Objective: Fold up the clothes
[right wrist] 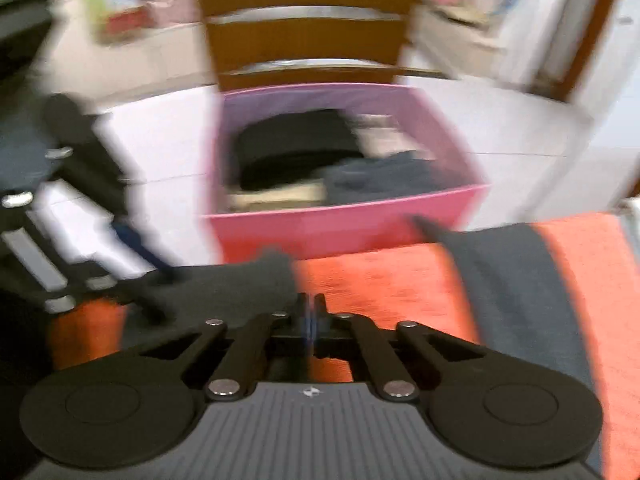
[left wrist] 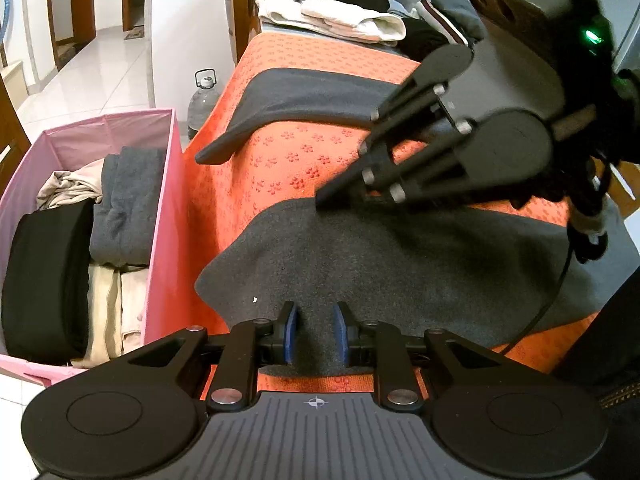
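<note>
The dark grey garment [left wrist: 400, 264] lies spread on the orange patterned cover [left wrist: 296, 160], one part near the front edge and another band [left wrist: 316, 96] farther back, with a bare strip of cover between them. The left gripper [left wrist: 315, 334] has its blue pads narrowly apart around a ridge of the grey cloth at the front edge; whether they press on it cannot be told. The right gripper [left wrist: 324, 200] has its fingers pressed together, the tip at the garment's far hem; whether cloth is pinched between them cannot be told, as its own view is blurred. Just off the cover's left edge stands a pink fabric bin [left wrist: 168, 200] holding folded clothes. Stacked clothes [left wrist: 332, 16] fill the far end. A water jug [left wrist: 202, 108] and white tiled floor [left wrist: 92, 72] lie beyond.
</note>
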### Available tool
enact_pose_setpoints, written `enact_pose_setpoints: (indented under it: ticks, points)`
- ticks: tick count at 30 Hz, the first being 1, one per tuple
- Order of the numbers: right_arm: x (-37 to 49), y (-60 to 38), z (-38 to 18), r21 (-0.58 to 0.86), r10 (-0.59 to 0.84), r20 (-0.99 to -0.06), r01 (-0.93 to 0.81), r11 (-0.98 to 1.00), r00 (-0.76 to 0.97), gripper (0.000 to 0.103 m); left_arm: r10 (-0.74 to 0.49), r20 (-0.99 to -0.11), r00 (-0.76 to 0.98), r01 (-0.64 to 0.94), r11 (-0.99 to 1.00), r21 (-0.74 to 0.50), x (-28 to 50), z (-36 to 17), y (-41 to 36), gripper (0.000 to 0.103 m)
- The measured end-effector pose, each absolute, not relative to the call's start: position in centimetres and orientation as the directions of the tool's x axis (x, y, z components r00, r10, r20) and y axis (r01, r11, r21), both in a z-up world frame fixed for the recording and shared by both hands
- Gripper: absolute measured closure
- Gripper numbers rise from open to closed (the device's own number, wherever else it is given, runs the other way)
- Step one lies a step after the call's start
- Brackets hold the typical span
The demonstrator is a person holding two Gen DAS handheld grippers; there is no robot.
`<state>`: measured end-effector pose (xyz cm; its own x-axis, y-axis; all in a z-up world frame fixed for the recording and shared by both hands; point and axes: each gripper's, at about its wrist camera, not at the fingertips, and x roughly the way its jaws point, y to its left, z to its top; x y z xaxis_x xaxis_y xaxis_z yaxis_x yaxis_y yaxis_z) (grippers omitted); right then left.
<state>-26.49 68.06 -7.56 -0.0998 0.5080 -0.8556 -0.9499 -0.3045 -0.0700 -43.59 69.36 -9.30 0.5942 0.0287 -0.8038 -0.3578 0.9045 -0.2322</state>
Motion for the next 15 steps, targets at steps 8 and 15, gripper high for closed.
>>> enact_pose_setpoints:
  ticks: [8,15]
  points:
    - [-26.5,66.8,-6.0,0.039,0.508,-0.84,-0.955,-0.295,-0.191,0.1,0.053,-0.735,0.676,-0.545,0.707,-0.45,-47.4,-9.9,72.5,0.079]
    - [-27.8,65.0,-6.9,0.179,0.448,-0.843,-0.941,-0.289,-0.297,0.1,-0.034,-0.69,0.723,-0.625,0.395,-0.673,-49.3,-13.7,76.3,0.08]
